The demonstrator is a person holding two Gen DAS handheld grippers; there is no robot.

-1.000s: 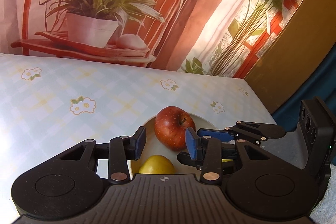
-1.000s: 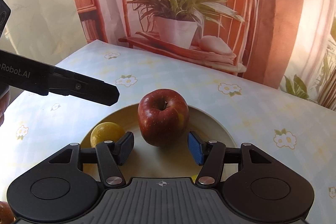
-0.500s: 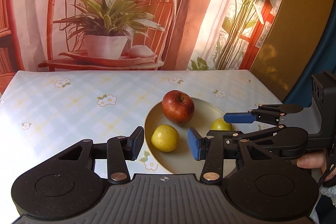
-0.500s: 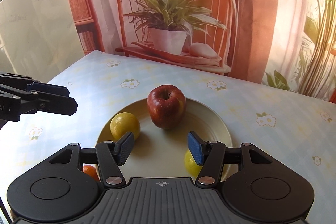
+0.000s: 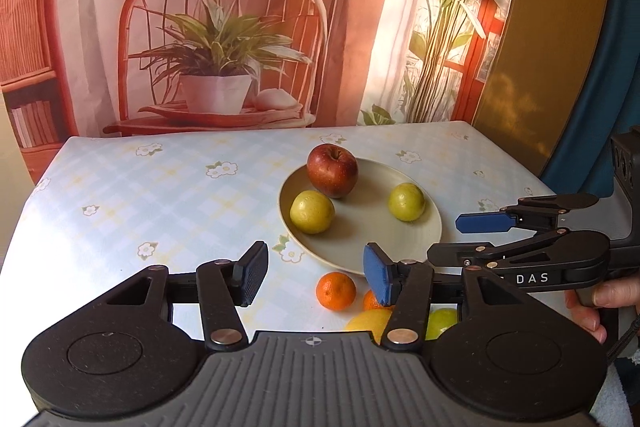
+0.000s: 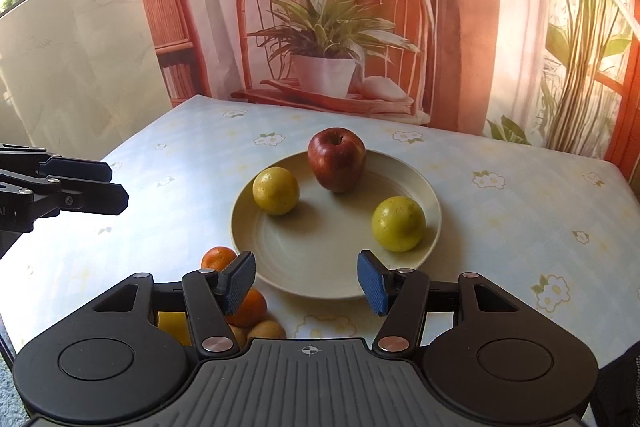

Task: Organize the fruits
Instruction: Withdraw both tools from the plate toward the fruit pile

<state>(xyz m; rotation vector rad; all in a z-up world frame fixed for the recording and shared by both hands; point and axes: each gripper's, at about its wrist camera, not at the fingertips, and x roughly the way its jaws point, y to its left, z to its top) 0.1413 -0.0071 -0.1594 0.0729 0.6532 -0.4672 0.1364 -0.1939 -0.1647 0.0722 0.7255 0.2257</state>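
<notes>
Both grippers have drawn back from the plate (image 6: 434, 223), so the whole table now shows. The left gripper (image 5: 316, 273) is opening with nothing between its jaws; the right gripper (image 6: 306, 281) stands partly open, also empty. On the plate sit a red apple (image 6: 337, 159) and two yellow-green fruits (image 6: 276, 191) (image 6: 398, 223), all apart. Two mandarins (image 5: 335, 290) and other fruit lie off the plate at its near edge. Round fruit crowded there could roll off the table if nudged during the next grab.
</notes>
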